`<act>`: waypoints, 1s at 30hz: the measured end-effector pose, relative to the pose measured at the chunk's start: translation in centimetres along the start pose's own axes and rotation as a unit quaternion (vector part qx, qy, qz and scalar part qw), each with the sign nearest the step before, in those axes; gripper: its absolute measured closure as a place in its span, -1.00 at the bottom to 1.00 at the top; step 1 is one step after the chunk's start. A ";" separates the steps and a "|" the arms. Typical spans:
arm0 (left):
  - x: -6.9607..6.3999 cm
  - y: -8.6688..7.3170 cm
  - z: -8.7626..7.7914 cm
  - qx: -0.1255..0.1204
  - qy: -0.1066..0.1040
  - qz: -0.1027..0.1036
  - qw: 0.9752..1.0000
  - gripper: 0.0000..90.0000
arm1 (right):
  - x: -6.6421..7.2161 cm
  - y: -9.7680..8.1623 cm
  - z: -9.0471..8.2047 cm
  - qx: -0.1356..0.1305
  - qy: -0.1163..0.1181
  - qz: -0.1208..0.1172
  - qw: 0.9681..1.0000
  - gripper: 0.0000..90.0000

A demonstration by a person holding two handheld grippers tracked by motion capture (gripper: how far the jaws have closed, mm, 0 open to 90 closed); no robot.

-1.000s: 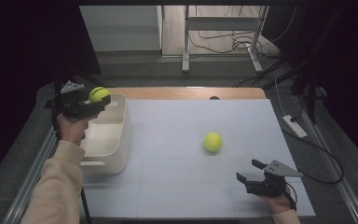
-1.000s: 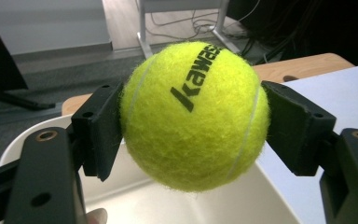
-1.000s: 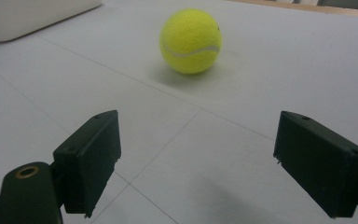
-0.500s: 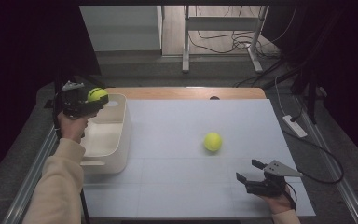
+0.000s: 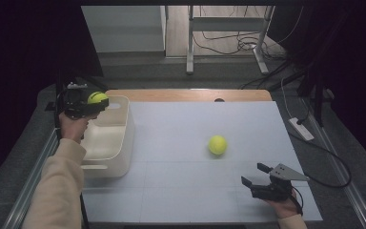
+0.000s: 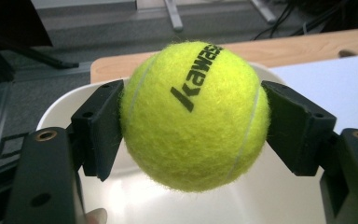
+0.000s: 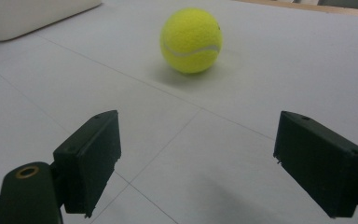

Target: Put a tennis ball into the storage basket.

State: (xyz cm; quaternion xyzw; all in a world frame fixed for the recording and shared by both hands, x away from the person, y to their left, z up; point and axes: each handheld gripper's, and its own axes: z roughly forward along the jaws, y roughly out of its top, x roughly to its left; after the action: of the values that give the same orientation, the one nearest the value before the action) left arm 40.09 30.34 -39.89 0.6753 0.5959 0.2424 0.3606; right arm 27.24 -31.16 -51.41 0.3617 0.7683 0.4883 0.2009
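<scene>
My left gripper [image 5: 94, 101] is shut on a yellow tennis ball [image 5: 97, 97] and holds it over the far left corner of a cream tub [image 5: 124, 138]. In the left gripper view the ball [image 6: 193, 115], printed with black letters, sits squeezed between both black jaws, with the tub's rim [image 6: 60, 105] below it. A second tennis ball [image 5: 217, 144] lies on the white table, right of centre. Near the front right edge my right gripper [image 5: 253, 175] rests open and empty. The right gripper view has that ball [image 7: 191, 40] ahead, well beyond the spread jaws.
The white table top [image 5: 181, 124] has a wooden strip [image 5: 190, 95] along its far edge. A white power strip [image 5: 301, 129] and cables lie off the right side. The tub's corner [image 7: 32, 14] appears at the upper left of the right gripper view.
The left gripper with its ball has drifted slightly left and back over the tub's far corner. The right gripper and the loose ball have stayed put.
</scene>
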 end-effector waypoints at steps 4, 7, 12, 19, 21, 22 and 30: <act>0.1 -0.1 0.4 0.013 0.003 0.002 1.000 -0.41 | 0.0 0.0 0.0 0.000 0.000 0.001 1.000 -0.67; 0.1 -0.1 0.7 0.027 0.007 0.005 1.000 -0.41 | 0.0 0.0 0.0 0.001 0.001 -0.001 1.000 -0.67; 0.1 -0.3 1.3 0.052 0.018 0.019 0.998 -0.41 | 0.0 0.0 0.0 0.000 0.000 0.000 1.000 -0.67; 0.1 -0.4 1.7 0.064 0.028 0.026 0.997 -0.41 | 0.0 0.0 0.0 0.001 0.000 0.000 1.000 -0.67; 0.1 -0.4 1.7 0.065 0.029 0.026 0.997 -0.41 | 0.0 0.0 0.0 0.001 0.000 0.000 1.000 -0.67; 0.1 -0.4 1.7 0.064 0.029 0.025 0.997 -0.41 | 0.0 0.0 0.1 0.001 0.000 0.001 1.000 -0.67; 0.0 -0.4 1.5 0.062 0.029 0.024 0.997 -0.42 | 0.0 0.0 0.0 0.001 0.000 0.000 1.000 -0.67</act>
State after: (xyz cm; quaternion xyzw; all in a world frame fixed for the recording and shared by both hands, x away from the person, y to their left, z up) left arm 41.02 30.09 -41.17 0.7033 0.6034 0.2333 0.2945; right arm 27.24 -31.12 -51.44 0.3615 0.7687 0.4878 0.2009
